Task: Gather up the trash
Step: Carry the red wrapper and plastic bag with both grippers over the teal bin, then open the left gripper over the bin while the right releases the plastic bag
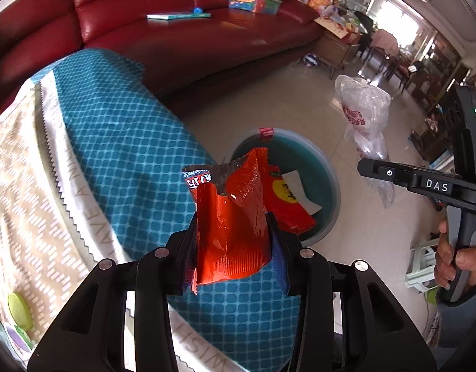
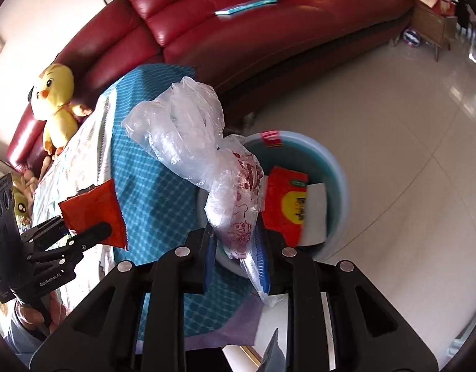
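Trash was in both tools at once. An orange snack wrapper [image 1: 231, 217] stood pinched upright in the left gripper [image 1: 233, 248], held above the teal-checked tablecloth [image 1: 120, 142] near the table's edge, while the right gripper [image 2: 234, 248] was clamped on a crumpled clear plastic bag [image 2: 207, 155] with red printing. Below and beyond them sat a round teal bin [image 1: 327, 186] on the floor, already holding a red packet [image 1: 284, 204] and a white slip of paper [image 1: 303, 189]. To my eye this was the carrying step, both pieces lifted and neither yet dropped. Next, each tool would need to swing out past the table edge, get squarely over the bin's mouth and let go. Most of the bin's near side was hidden behind wrapper, bag and cloth. Whether more litter lay on the table I couldn't tell.
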`<state>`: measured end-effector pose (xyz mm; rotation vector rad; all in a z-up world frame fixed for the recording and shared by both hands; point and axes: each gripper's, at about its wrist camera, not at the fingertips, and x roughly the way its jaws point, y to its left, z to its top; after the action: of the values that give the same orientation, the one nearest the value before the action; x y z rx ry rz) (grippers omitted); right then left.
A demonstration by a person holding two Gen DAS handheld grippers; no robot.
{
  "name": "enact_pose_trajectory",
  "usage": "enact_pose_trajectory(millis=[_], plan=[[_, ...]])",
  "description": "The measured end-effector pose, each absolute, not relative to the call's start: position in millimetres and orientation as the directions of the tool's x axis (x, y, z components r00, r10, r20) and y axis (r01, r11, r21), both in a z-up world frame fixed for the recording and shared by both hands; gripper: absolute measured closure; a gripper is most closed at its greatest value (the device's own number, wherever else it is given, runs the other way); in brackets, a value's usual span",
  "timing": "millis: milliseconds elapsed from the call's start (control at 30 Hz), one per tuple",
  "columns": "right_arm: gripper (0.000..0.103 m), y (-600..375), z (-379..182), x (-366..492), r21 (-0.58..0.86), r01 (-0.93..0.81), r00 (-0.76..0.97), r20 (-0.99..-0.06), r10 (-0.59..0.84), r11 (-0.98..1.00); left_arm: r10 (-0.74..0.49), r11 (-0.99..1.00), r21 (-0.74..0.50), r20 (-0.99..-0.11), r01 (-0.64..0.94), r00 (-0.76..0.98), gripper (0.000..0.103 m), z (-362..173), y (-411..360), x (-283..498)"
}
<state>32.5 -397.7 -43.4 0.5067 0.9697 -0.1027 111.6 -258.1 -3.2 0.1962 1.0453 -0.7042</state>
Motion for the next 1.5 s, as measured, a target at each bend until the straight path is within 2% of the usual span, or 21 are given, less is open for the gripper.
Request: enact_pose_trajectory(millis=[500,600,667,733,1233,1267,1333,1367,1400,1467,1500], plan=[[0.080,-437.7,-67.4,45.8,0.364,0.380,0.520,-0.844,0.129,0.850,-0.449,0.676,-0.217,-0.879,0.704,0.160,0.059,-51.0,-363.1,133.3],[0.080,-444.2,-69.7,49.8,0.360,0.389,0.512,-0.850,0.126,0.848,-0.446,0.674,-0.219,-0.882,0.705,0.152,0.044,-57.9,-375.0,135.1],[0.080,-445.0,-71.0,50.8,0.360,0.392,0.507,-0.852,0.128,0.846,-0.436,0.686,-0.214,-0.886,0.696,0.157,0.015,-60.8,-377.5,134.3],[0.080,-445.8,-73.3,52.1,0.357,0.392,0.501,-0.856,0.129,0.848,-0.438,0.699,-0.203,-0.880,0.685,0.185,0.008,-60.8,-375.3,133.9],[0.078,-433.9,-92.9,70.0,0.342,0.376,0.456,-0.877,0.149,0.861,-0.401,0.747,-0.159,-0.882,0.645,0.247,0.007,-56.8,-339.9,133.8],[0.074,-432.9,-93.5,71.7,0.337,0.375,0.453,-0.879,0.146,0.863,-0.397,0.749,-0.154,-0.883,0.645,0.250,0.007,-56.9,-338.5,133.2],[0.059,-430.3,-93.6,74.1,0.337,0.372,0.455,-0.878,0.146,0.865,-0.393,0.749,-0.154,-0.886,0.645,0.245,0.007,-58.1,-337.1,134.0],[0.042,-429.2,-93.2,74.5,0.335,0.370,0.458,-0.877,0.143,0.867,-0.391,0.750,-0.154,-0.887,0.643,0.244,0.007,-59.1,-336.6,134.8],[0.034,-427.7,-91.9,75.0,0.329,0.369,0.464,-0.876,0.134,0.869,-0.391,0.751,-0.154,-0.887,0.642,0.245,0.006,-59.5,-336.0,135.2],[0.034,-426.4,-91.9,76.9,0.325,0.367,0.460,-0.878,0.133,0.872,-0.390,0.754,-0.154,-0.887,0.639,0.247,0.005,-60.6,-334.0,135.8],[0.030,-425.8,-92.9,77.8,0.330,0.368,0.456,-0.879,0.141,0.869,-0.390,0.755,-0.155,-0.887,0.637,0.246,0.005,-61.2,-333.1,136.0]])
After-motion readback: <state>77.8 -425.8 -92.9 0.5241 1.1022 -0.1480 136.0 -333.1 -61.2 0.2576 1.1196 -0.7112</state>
